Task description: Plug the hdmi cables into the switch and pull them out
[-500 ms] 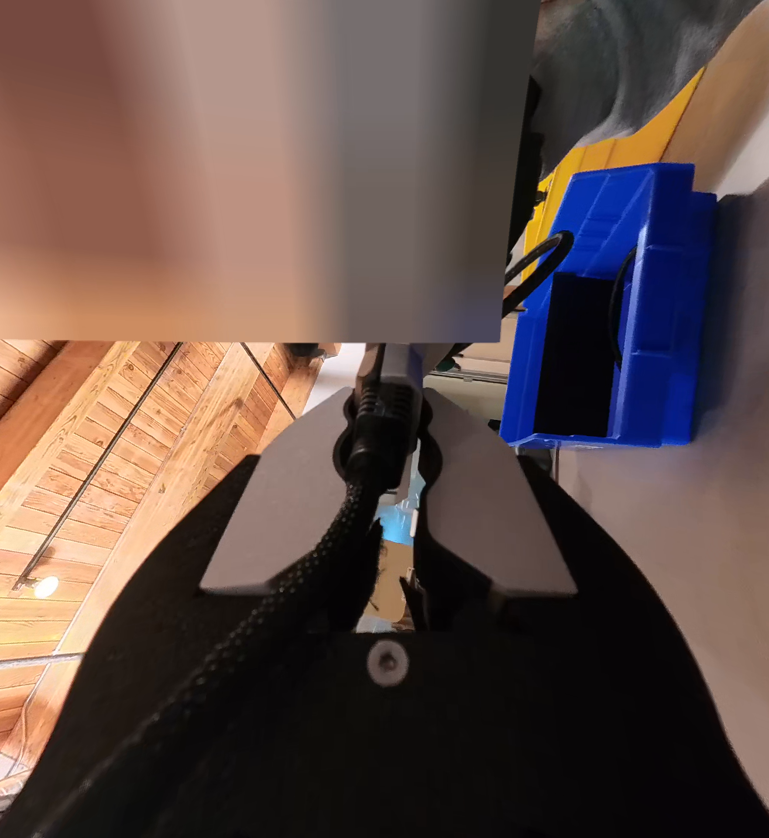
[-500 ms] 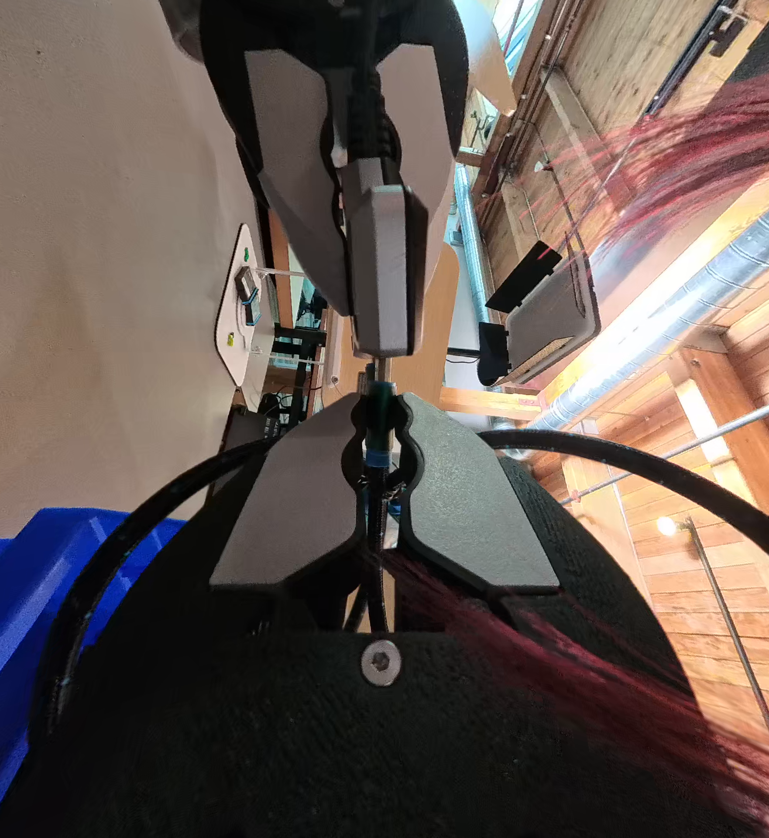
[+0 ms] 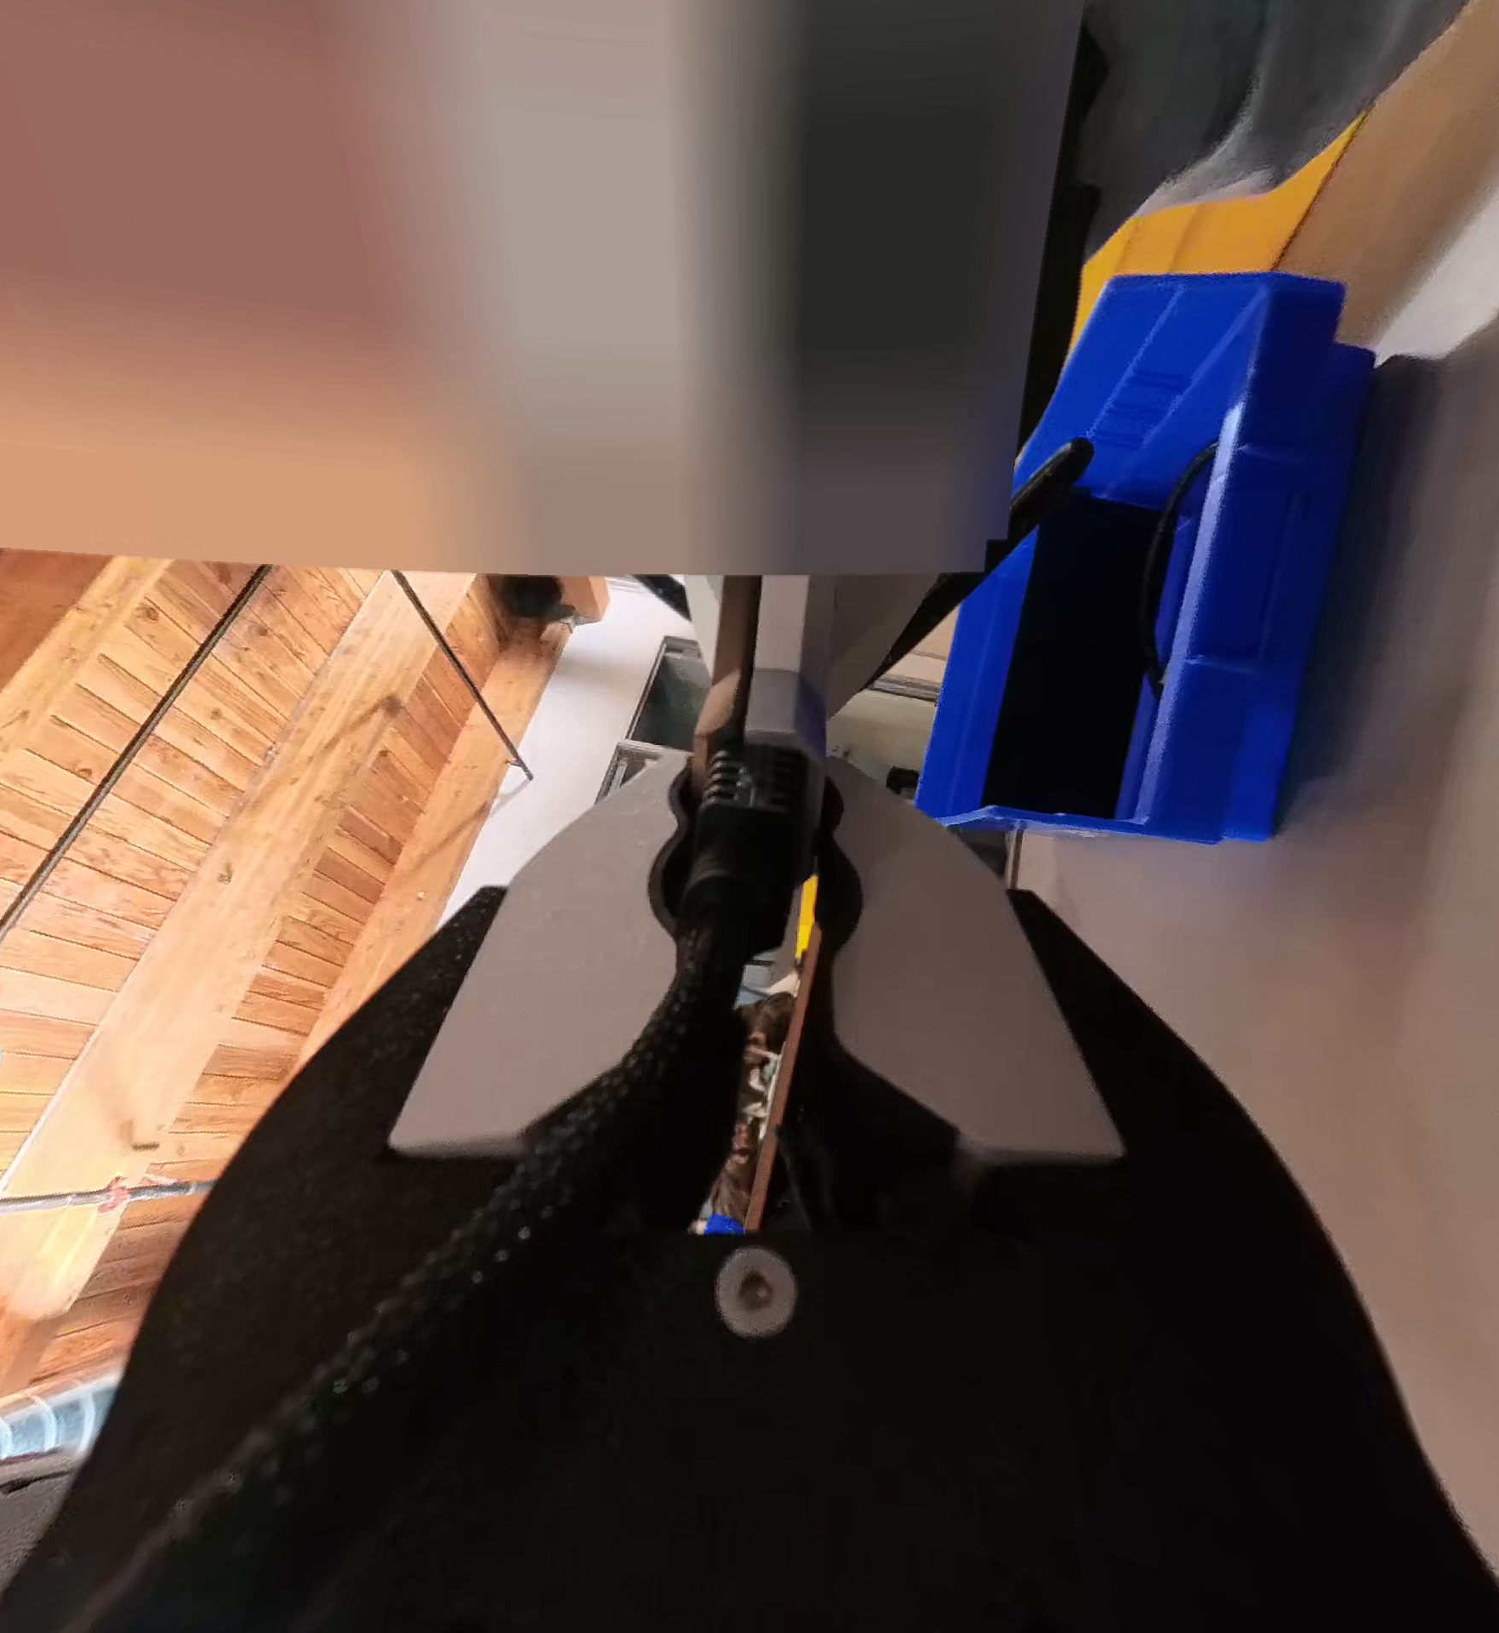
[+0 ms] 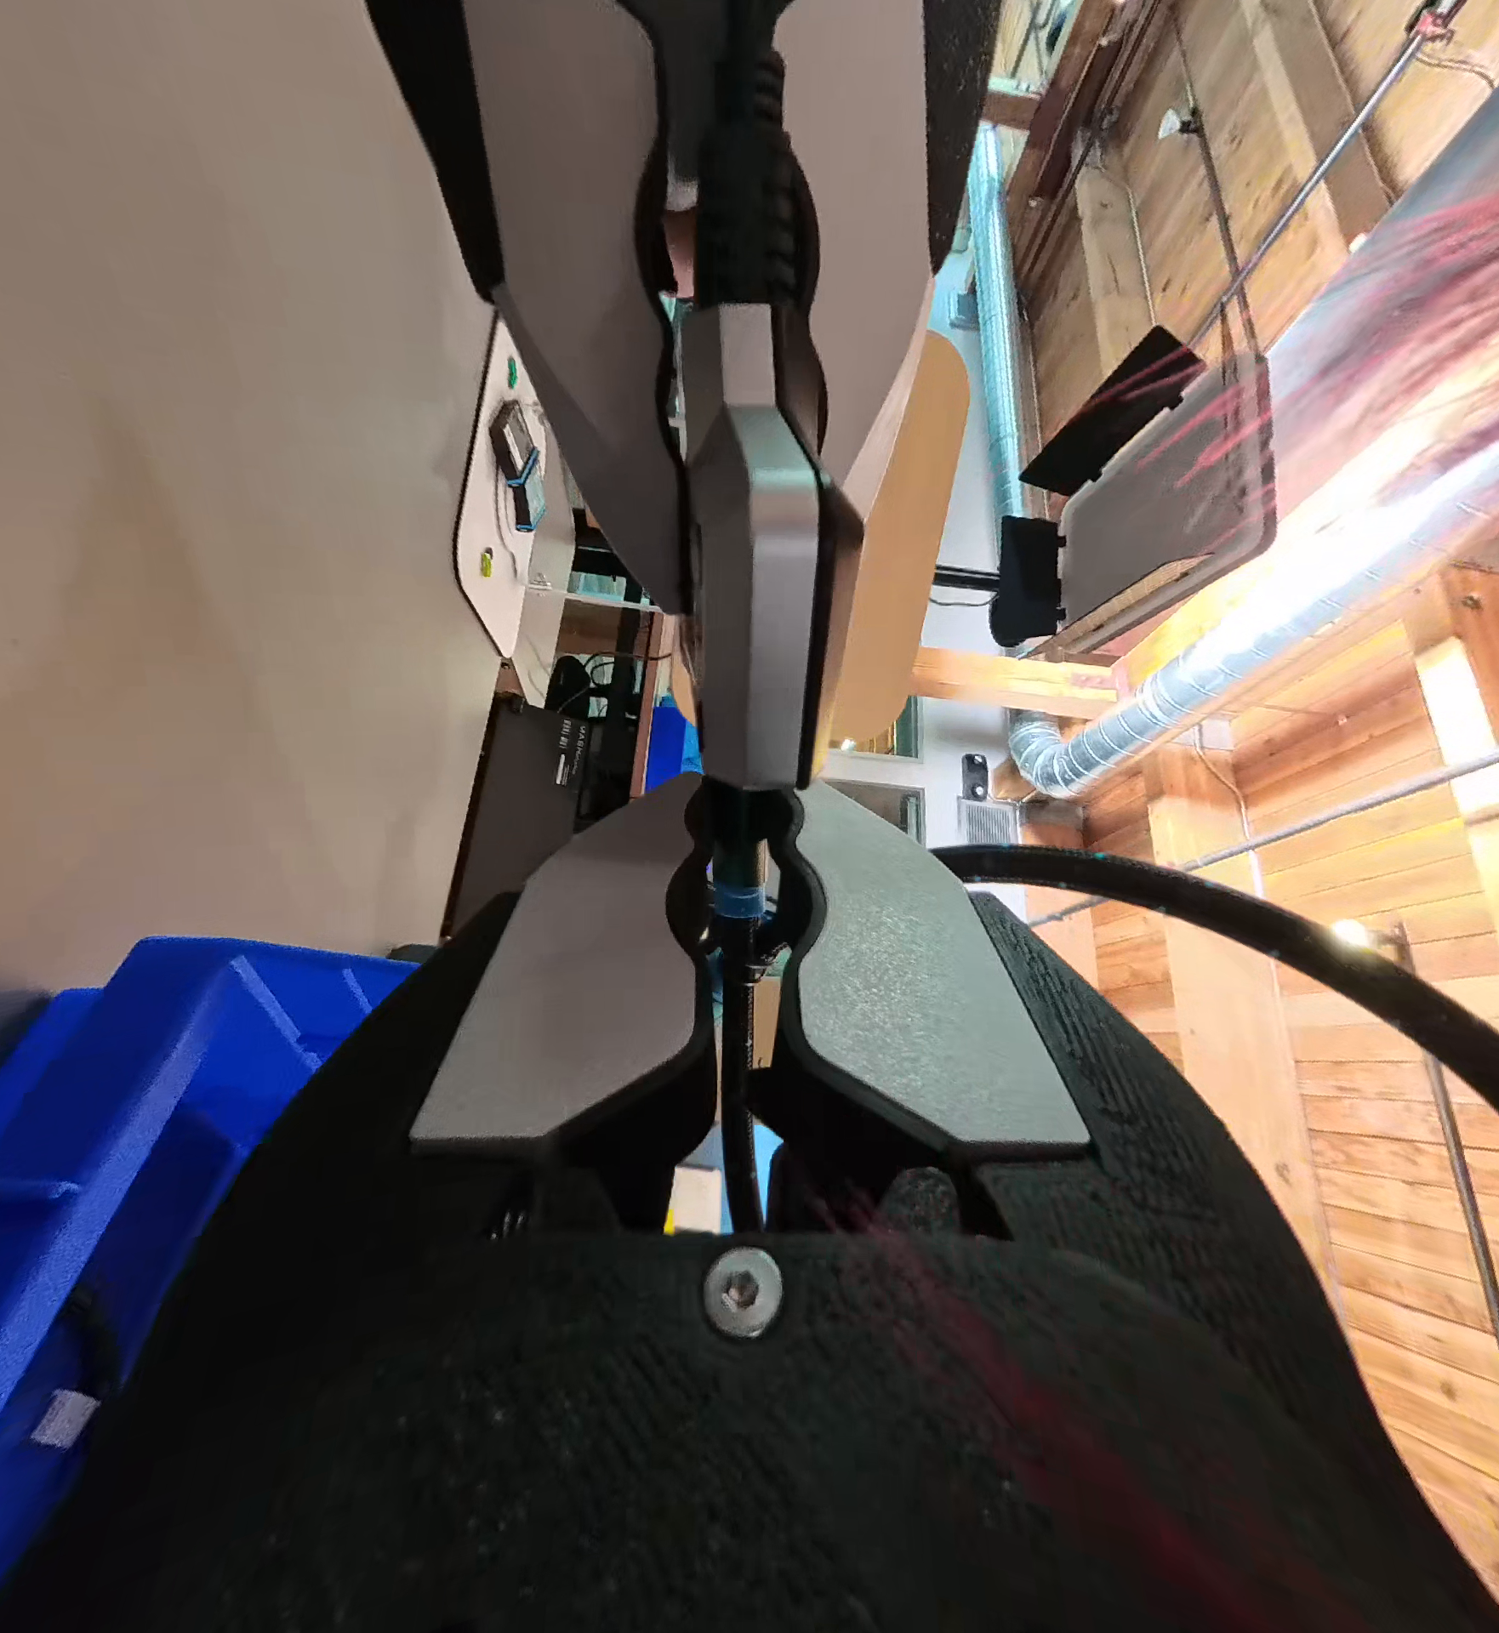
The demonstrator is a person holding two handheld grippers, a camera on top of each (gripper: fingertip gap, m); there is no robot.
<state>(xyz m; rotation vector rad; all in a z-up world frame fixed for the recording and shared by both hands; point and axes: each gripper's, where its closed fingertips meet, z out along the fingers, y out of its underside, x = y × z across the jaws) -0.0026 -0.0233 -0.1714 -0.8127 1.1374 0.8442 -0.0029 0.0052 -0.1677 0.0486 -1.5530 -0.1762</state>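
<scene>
Wood-planked ceiling (image 3: 198, 795) is seen at left. At centre, the left gripper (image 3: 750, 795) is pinched on a black ribbed plug (image 3: 755, 795) entering a grey adapter block (image 4: 759, 565); the right gripper (image 4: 741, 826) is clamped on a thin plug (image 4: 735, 870), apparently seated in the block's near end. A blue bin (image 3: 1170, 574) sits far right.

— What does the left gripper (image 3: 755, 795) look like?
— Two flat grey finger plates (image 3: 578, 981) with black scalloped inner edges, set on a black textured body (image 3: 728, 1458).
— And beside that body's silver hex screw (image 3: 755, 1297)?
— The plates sit just above it. The right gripper (image 4: 741, 817) matches: grey plates, black body, the same screw (image 4: 741, 1293).
</scene>
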